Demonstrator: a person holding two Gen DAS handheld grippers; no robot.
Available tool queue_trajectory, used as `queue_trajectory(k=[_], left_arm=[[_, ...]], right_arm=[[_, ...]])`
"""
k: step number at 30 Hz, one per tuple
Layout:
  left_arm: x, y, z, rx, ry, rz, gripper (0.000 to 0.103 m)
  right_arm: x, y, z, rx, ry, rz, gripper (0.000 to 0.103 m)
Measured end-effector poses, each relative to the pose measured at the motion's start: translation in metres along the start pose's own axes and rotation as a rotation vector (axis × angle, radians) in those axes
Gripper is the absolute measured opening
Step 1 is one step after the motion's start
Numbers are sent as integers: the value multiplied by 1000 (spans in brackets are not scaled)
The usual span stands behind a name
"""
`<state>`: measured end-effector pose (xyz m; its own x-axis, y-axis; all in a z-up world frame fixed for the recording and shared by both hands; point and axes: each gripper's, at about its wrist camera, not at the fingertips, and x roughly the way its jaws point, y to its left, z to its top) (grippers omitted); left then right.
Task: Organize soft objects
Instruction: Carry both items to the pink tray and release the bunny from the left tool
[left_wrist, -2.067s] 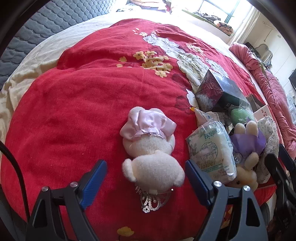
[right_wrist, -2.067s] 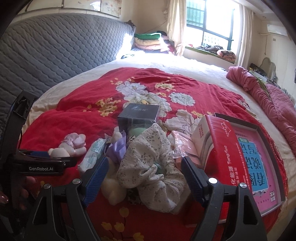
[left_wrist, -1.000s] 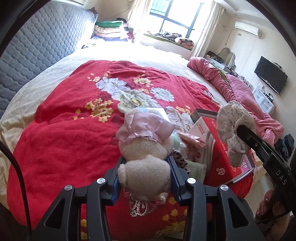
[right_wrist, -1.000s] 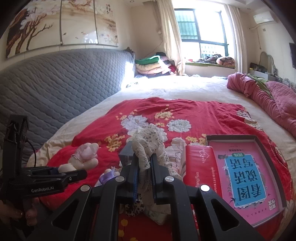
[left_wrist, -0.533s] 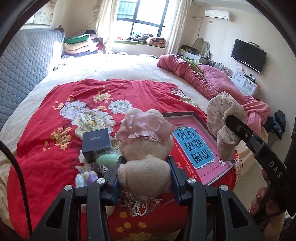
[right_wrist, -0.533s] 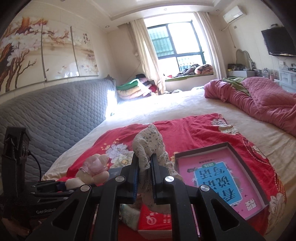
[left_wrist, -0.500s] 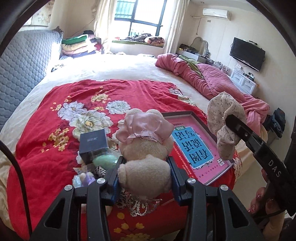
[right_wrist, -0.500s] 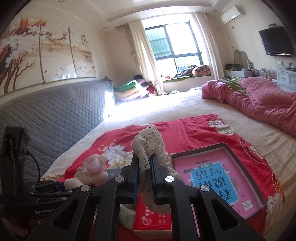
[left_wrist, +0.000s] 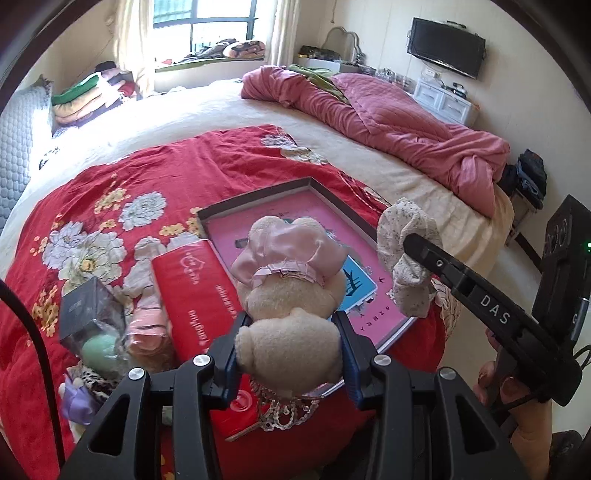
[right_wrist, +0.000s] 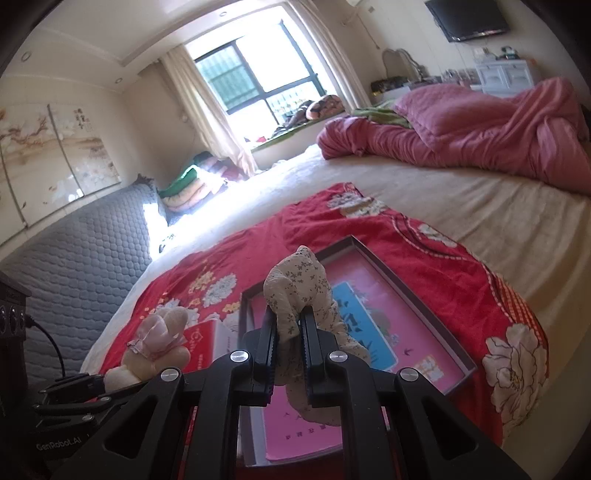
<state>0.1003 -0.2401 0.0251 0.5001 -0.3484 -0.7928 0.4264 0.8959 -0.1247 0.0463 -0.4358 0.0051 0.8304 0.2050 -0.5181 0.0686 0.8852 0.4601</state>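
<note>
My left gripper (left_wrist: 290, 349) is shut on a cream plush bear in a pink dress (left_wrist: 288, 280), held above the open box lined with a pink sheet (left_wrist: 266, 199). The bear also shows in the right wrist view (right_wrist: 157, 341). My right gripper (right_wrist: 288, 332) is shut on a floral fabric scrunchie (right_wrist: 299, 284), held over the same box (right_wrist: 406, 273). In the left wrist view the scrunchie (left_wrist: 404, 251) hangs from the right gripper beside the box's right edge. A small plush in purple (left_wrist: 75, 400) lies on the red quilt at the lower left.
A red box (left_wrist: 199, 295), a dark cube box (left_wrist: 86, 310), a green round thing (left_wrist: 99, 349) and a pink packet (left_wrist: 149, 328) crowd the red floral quilt (left_wrist: 110, 177) left of the open box. A pink duvet (left_wrist: 399, 125) is heaped on the far side.
Both grippers have swung right with their loads, from above the pile to above the pink-lined box. The view now looks more steeply down on the box.
</note>
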Motion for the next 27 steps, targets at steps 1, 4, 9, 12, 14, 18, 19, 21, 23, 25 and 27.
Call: queue_trajectory(k=[1, 4, 9, 12, 14, 18, 19, 21, 23, 25, 27], left_arm=[[7, -6, 2, 12, 19, -12, 44], [28, -27, 9, 62, 69, -27, 44], [66, -41, 13, 84, 168, -9, 45], [85, -43, 11, 88, 219, -2, 45], [93, -45, 8, 95, 239, 6, 45], [105, -47, 5, 96, 272, 10, 46], [106, -47, 4, 94, 278, 11, 46], [109, -48, 3, 96, 284, 14, 46], [111, -48, 2, 97, 291, 20, 46], [111, -49, 1, 101, 290, 31, 47], [111, -49, 1, 105, 285, 47, 49]], right_arm=[[3, -8, -2, 20, 12, -6, 12], [10, -30, -8, 93, 37, 15, 12], [23, -47, -15, 159, 67, 54, 12], [29, -51, -17, 158, 86, 18, 14], [30, -52, -18, 141, 89, -14, 14], [31, -56, -18, 122, 88, -71, 19], [31, -57, -18, 119, 87, -78, 21], [30, -59, -18, 114, 84, -107, 25], [30, -61, -17, 118, 79, -129, 31], [28, -62, -17, 117, 74, -153, 32], [27, -64, -15, 114, 67, -177, 33]])
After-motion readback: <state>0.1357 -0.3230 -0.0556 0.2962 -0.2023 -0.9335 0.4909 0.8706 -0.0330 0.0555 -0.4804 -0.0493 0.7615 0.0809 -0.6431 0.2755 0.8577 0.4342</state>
